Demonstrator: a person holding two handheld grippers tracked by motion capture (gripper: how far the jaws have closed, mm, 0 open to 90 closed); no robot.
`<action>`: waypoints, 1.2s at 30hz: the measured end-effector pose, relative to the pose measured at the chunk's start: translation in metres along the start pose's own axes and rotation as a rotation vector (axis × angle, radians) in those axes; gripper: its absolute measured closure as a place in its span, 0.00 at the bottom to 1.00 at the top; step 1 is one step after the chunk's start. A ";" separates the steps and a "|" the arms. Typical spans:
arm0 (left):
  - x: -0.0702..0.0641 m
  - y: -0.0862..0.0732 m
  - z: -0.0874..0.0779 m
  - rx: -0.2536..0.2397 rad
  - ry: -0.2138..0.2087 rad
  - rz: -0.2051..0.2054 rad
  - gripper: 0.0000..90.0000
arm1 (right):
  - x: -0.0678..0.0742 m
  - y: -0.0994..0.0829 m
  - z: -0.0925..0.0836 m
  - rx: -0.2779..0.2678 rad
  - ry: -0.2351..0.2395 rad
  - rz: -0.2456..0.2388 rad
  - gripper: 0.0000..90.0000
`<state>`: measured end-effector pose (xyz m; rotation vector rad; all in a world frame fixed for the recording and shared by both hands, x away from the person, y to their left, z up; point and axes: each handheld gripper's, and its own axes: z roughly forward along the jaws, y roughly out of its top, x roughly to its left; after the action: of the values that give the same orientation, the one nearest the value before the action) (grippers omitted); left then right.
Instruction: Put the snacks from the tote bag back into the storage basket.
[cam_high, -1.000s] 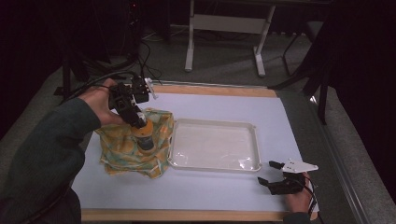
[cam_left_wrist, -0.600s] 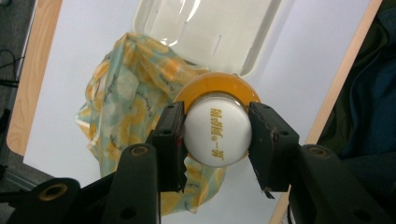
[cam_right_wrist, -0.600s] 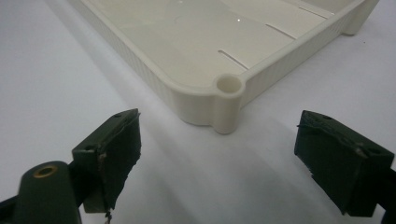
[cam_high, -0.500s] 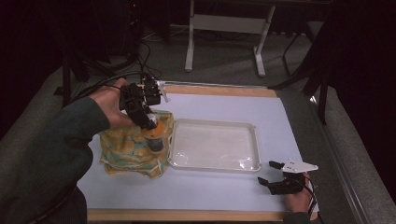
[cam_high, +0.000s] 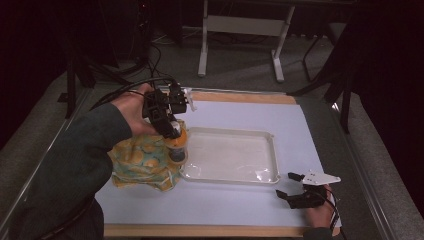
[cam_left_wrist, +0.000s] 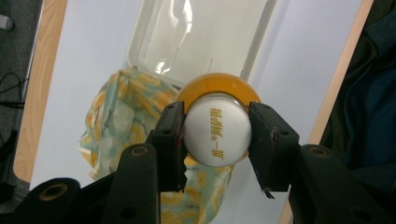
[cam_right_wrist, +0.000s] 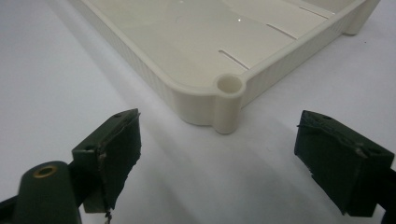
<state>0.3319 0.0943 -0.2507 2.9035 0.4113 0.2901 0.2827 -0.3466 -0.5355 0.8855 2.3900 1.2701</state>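
While left tongs clamp bottle, right tongs agape

A dark green long sleeve covers the person's left arm. Both black two-jaw grippers, left and right, show brass-ringed screw holes; black cables trail away.

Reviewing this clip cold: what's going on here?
A person works at a table with tongs in each hand. The left tongs are shut on the white cap of an orange bottle, held above a patterned cloth beside the white tray. The right tongs rest open on the table by the tray's corner.
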 end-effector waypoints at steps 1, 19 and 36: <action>0.000 0.002 0.001 0.000 -0.003 0.003 0.66 | 0.000 0.000 0.000 0.000 0.000 0.001 0.16; -0.004 0.031 0.022 0.011 -0.037 0.032 0.66 | 0.000 0.000 0.000 0.003 -0.001 -0.003 0.16; -0.004 0.039 0.049 0.023 -0.077 0.027 0.66 | 0.000 0.000 0.000 0.003 0.004 -0.003 0.16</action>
<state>0.3490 0.0482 -0.2895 2.9339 0.3659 0.1772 0.2827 -0.3464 -0.5354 0.8806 2.3960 1.2694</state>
